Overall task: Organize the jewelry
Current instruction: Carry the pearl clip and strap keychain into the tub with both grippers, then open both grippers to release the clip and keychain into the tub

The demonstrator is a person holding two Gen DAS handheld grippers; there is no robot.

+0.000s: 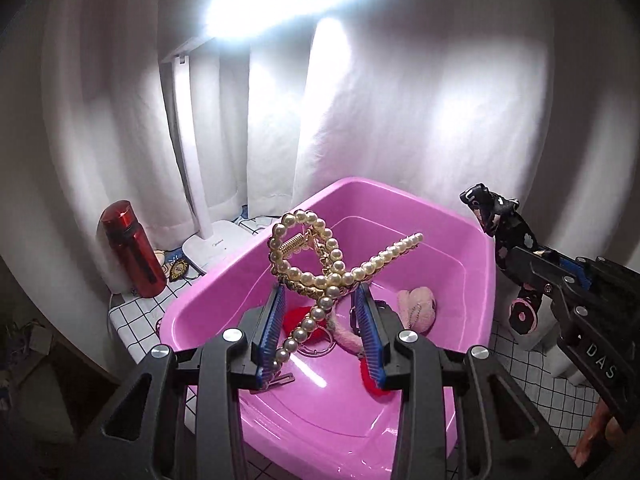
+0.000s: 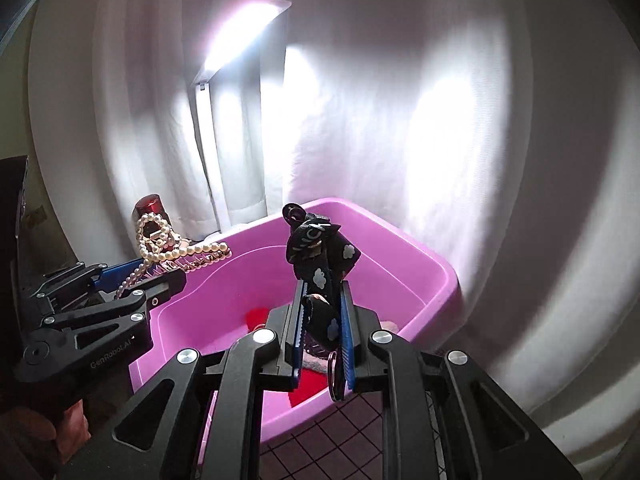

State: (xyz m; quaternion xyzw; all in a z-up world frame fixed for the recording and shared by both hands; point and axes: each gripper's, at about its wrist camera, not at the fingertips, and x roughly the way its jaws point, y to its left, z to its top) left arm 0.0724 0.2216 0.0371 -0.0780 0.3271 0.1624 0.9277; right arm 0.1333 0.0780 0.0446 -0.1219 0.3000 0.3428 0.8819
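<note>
Landmark: pink basin (image 1: 476, 280) on a grid-patterned cloth (image 1: 132, 312).
Left gripper (image 1: 320, 296): fingers clamped on a pearl hair claw (image 1: 320, 264), raised above the basin's near-left part.
Right gripper (image 2: 322, 304): fingers pinched tight on a black patterned fabric piece (image 2: 320, 256) over the basin's near edge.
Basin floor: red piece (image 1: 300, 320), pink fluffy item (image 1: 416, 304).
Left of basin: red bottle (image 1: 132, 248), white lamp (image 1: 212, 240).

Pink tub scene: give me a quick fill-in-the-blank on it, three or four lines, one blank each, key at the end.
1. The left hand-held gripper holds a hair claw covered in ____.
2. The right hand-held gripper is shut on a ____ cloth accessory printed with white clouds.
3. The tub is ____ in colour.
4. The red bottle stands beside the base of a white ____.

Missing: pearls; black; pink; lamp
</note>
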